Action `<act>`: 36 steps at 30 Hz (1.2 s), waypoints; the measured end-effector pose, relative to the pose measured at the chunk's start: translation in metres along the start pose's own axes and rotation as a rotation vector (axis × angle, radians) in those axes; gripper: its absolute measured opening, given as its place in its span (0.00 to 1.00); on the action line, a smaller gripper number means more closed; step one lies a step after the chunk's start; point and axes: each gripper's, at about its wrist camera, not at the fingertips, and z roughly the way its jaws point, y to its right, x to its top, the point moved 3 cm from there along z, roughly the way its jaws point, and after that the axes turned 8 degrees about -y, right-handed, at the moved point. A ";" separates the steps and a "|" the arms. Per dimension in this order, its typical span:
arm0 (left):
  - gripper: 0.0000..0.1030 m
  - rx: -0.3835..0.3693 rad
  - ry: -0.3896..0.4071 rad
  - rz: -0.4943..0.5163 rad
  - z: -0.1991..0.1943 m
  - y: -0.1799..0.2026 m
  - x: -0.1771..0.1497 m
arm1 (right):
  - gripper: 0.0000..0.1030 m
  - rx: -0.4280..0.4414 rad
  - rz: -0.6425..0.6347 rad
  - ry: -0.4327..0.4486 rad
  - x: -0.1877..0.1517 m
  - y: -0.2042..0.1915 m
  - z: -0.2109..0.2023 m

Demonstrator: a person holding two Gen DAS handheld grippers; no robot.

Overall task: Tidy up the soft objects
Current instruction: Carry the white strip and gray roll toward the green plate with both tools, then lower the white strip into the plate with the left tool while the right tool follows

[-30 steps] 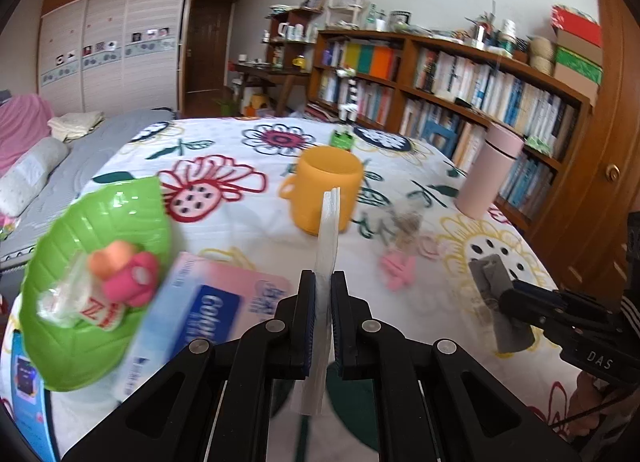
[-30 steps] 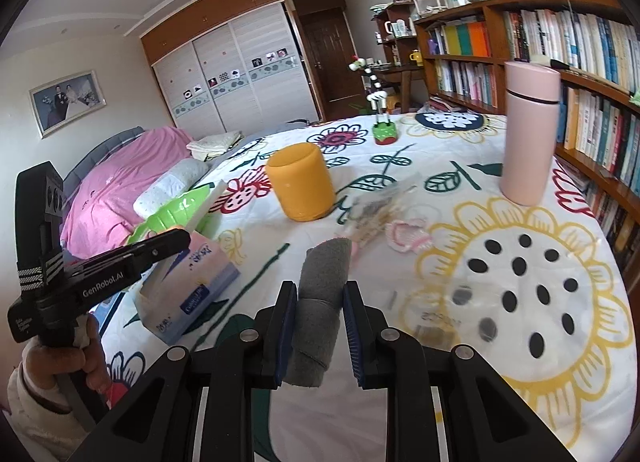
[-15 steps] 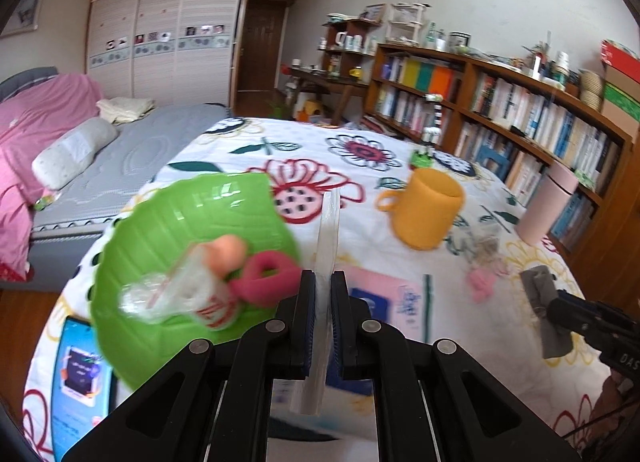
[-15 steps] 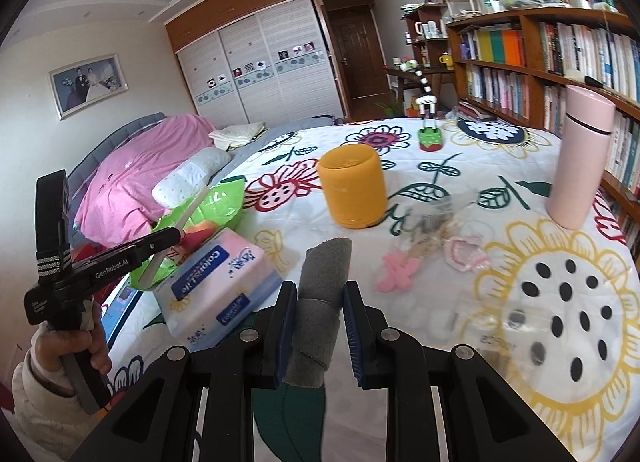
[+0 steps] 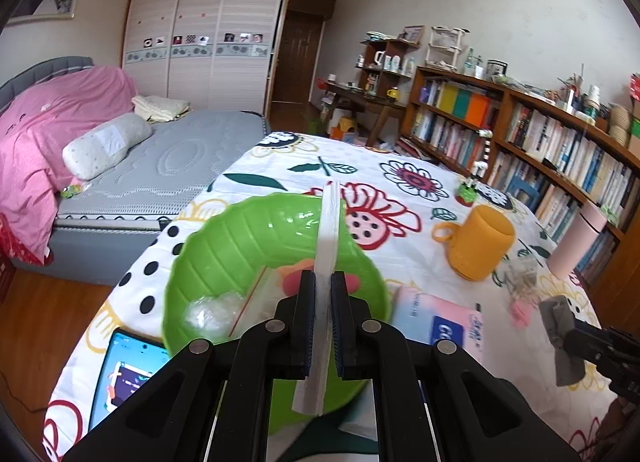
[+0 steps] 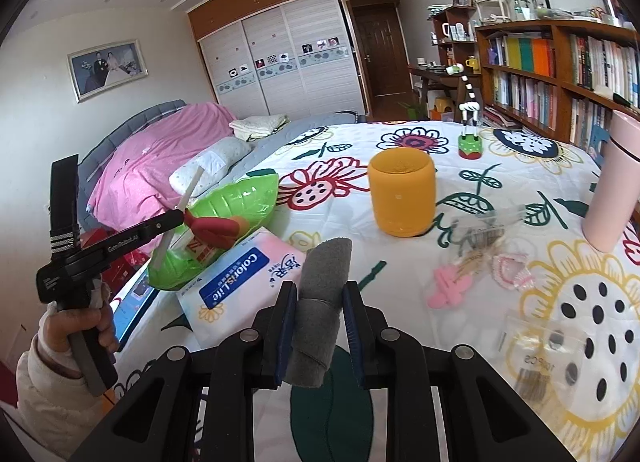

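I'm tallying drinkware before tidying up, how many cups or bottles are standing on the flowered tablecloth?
2: a ribbed yellow mug with a handle near the table's middle, and a tall pale pink insulated bottle at the right edge by the bookshelf. Others may be hidden outside the view.

Tissue pack (image 6: 240, 278) beside bowl (image 6: 240, 202)
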 end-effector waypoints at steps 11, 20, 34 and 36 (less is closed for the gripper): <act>0.10 0.034 -0.055 -0.075 0.028 -0.034 -0.002 | 0.25 0.017 -0.033 -0.009 0.007 -0.018 0.010; 0.48 0.033 -0.061 -0.114 0.031 -0.048 -0.003 | 0.25 0.051 -0.084 -0.022 0.019 -0.041 0.026; 0.68 0.076 -0.016 -0.139 0.011 -0.060 0.005 | 0.25 0.197 -0.135 -0.077 0.046 -0.082 0.061; 0.68 0.075 -0.007 -0.149 0.006 -0.063 0.007 | 0.25 0.212 -0.150 -0.090 0.048 -0.091 0.068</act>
